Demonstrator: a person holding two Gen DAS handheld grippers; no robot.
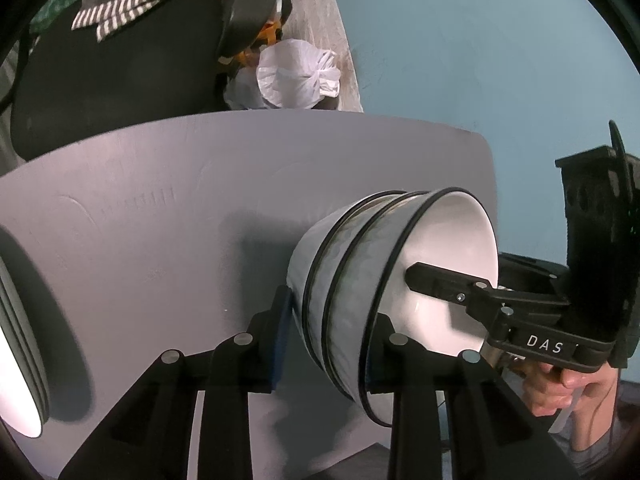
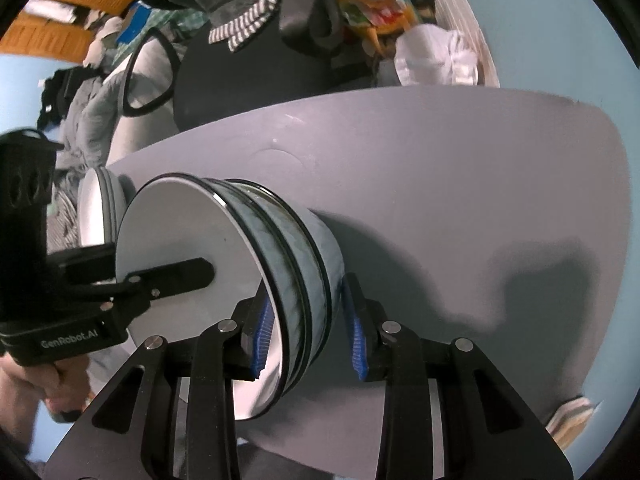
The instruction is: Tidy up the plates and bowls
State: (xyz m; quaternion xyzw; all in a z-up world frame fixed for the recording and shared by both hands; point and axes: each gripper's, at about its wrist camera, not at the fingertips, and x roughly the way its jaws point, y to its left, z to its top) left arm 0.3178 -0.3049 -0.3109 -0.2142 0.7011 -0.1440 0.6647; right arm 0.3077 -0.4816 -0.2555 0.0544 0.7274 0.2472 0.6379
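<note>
Both grippers, left gripper [image 1: 326, 340] and right gripper [image 2: 308, 328], pinch opposite rim walls of the stacked bowls [image 1: 360, 280] above the grey table [image 1: 160, 200].

Three nested bowls [image 1: 360, 280], stacked plates [image 2: 96, 212], two grippers [image 1: 328, 344]

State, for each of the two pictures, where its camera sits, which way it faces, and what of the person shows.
Left wrist: on the left gripper, facing down its fingers at the stacked bowls; a hand shows.
Right wrist: on the right gripper, facing the same bowls; a hand shows.
Both share the bowls, grey table and plates.
</note>
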